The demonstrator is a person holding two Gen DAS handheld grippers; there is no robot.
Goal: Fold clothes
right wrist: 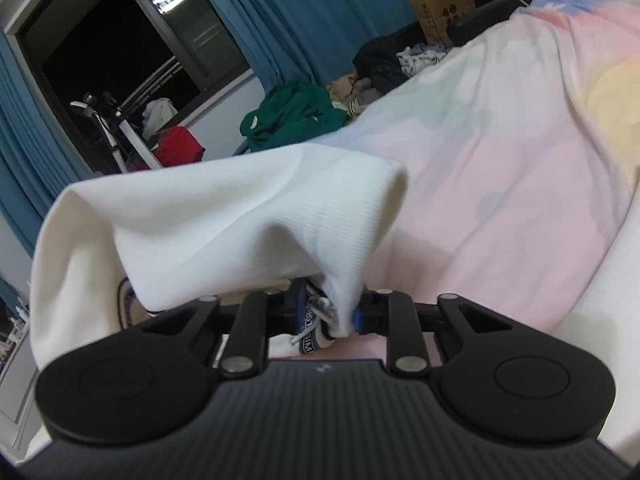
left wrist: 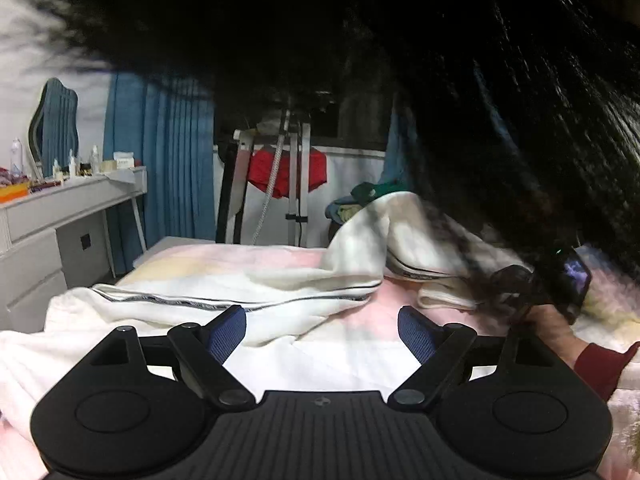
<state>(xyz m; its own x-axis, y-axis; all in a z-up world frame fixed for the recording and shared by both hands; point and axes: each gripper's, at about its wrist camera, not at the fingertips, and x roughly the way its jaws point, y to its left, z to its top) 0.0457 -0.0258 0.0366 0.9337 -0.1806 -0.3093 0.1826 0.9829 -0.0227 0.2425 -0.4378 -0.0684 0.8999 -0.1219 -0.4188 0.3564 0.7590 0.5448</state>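
A white garment point(left wrist: 224, 300) with a dark striped trim lies spread and rumpled across the pink bed cover point(left wrist: 224, 256). My left gripper point(left wrist: 322, 330) hovers over it with its blue pads wide apart and nothing between them. In the right wrist view my right gripper point(right wrist: 328, 318) is shut on the ribbed cuff end of the white garment point(right wrist: 224, 220), which rises in a fold above the jaws. In the left wrist view, the hand point(left wrist: 548, 328) with a red sleeve holds the other gripper's handle at the right, partly behind dark hair.
Dark hair point(left wrist: 400, 40) hangs over the top of the left wrist view. A white dresser point(left wrist: 60, 216) stands left, a metal stand with a red cloth point(left wrist: 288, 176) behind the bed. A pile of green and dark clothes point(right wrist: 304, 116) lies beyond the bed edge.
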